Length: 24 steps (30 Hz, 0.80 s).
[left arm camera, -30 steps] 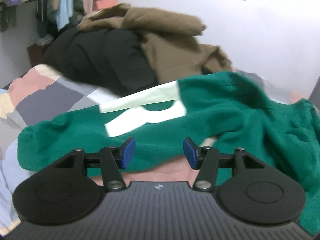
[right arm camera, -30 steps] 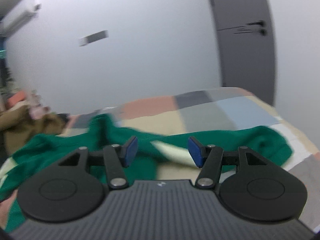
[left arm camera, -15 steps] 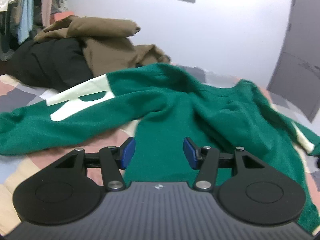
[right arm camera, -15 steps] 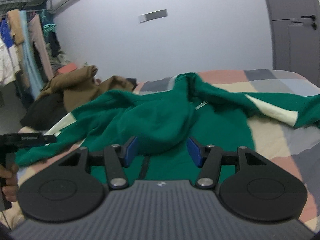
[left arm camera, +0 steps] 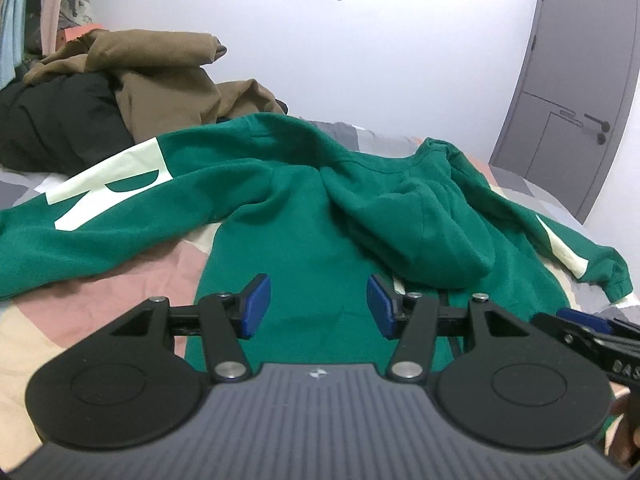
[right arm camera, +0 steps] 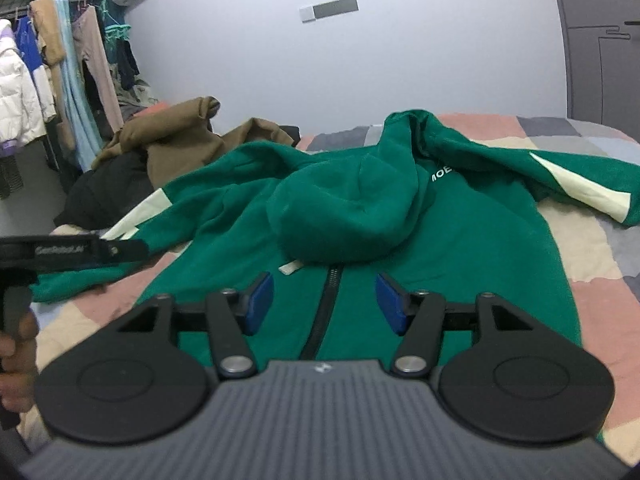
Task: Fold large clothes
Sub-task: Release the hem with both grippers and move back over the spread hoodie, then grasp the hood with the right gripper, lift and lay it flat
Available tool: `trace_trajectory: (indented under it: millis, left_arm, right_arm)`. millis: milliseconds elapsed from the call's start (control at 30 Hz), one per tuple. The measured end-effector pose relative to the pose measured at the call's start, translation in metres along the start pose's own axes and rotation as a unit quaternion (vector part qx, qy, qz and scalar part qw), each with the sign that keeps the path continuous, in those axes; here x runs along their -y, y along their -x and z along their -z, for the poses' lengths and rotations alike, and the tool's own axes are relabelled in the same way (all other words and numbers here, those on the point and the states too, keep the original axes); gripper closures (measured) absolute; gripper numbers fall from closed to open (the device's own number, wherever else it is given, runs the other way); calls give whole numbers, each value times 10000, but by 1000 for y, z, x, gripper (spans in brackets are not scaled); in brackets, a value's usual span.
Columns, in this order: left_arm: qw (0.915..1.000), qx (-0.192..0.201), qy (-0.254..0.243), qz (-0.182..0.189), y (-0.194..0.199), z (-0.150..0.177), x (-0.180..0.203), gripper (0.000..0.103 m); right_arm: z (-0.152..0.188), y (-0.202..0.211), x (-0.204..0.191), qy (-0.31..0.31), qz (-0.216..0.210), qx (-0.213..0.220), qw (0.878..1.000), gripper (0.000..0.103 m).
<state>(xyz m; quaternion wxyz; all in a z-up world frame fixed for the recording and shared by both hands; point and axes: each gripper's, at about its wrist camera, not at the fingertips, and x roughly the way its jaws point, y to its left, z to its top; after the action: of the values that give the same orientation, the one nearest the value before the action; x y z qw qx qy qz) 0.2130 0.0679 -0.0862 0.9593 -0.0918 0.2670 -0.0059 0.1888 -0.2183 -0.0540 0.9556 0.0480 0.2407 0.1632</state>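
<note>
A large green zip hoodie [left arm camera: 304,232] with pale letter patches lies spread on the patchwork bed, its hood [right arm camera: 340,216] flopped onto the chest and its sleeves out to both sides. It also shows in the right wrist view [right arm camera: 460,256]. My left gripper [left arm camera: 318,306] is open and empty, hovering over the hoodie's lower left body. My right gripper [right arm camera: 324,304] is open and empty above the zip [right arm camera: 326,304] near the hem. The right gripper's tip shows at the right edge of the left wrist view [left arm camera: 580,322]. The left gripper shows at the left of the right wrist view [right arm camera: 72,254].
A pile of brown clothes [left arm camera: 160,76] and black clothes [left arm camera: 52,124] sits at the bed's far left. A rack of hanging clothes [right arm camera: 60,68] stands further left. A grey door [left arm camera: 576,92] is at the right. The patchwork bed cover [left arm camera: 100,304] shows around the hoodie.
Both grippers have swung from the hoodie's outer sleeves towards its middle and now face the body and hood. Both stay open and empty.
</note>
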Motion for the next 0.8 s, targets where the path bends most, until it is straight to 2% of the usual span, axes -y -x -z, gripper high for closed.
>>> trace_trajectory:
  millis: [67, 133, 200, 300, 433, 533, 700, 767, 800]
  left_arm:
    - [10000, -46, -14, -28, -8, 1, -2, 42]
    - [9999, -108, 14, -4, -18, 0, -6, 42]
    - [9998, -153, 86, 21, -24, -1, -10, 42]
    - [9998, -151, 75, 60, -30, 1, -17, 41]
    - [9995, -255, 150, 110, -41, 6, -27, 40]
    - [9991, -298, 279, 80, -51, 8, -38, 41]
    - [9981, -344, 476, 162, -67, 6, -51, 41]
    - [9979, -359, 522, 142, -73, 5, -56, 41]
    - [9976, -374, 564, 146, -76, 4, -58, 41]
  right_arm:
    - [-3, -17, 3, -27, 9, -70, 10000, 32]
    - [-4, -34, 3, -54, 28, -134, 9999, 18]
    - [-4, -55, 3, -112, 46, -192, 9997, 16]
    - [-5, -89, -2, -26, 242, -448, 9987, 16]
    - [-4, -134, -9, 215, 588, -553, 9965, 16]
    - [-8, -164, -7, 121, 688, -624, 9956, 16]
    - [-24, -195, -2, -194, 701, -491, 9961, 16]
    - [-36, -208, -1, -104, 737, -509, 9959, 22]
    - [-42, -214, -1, -16, 725, -516, 9960, 31]
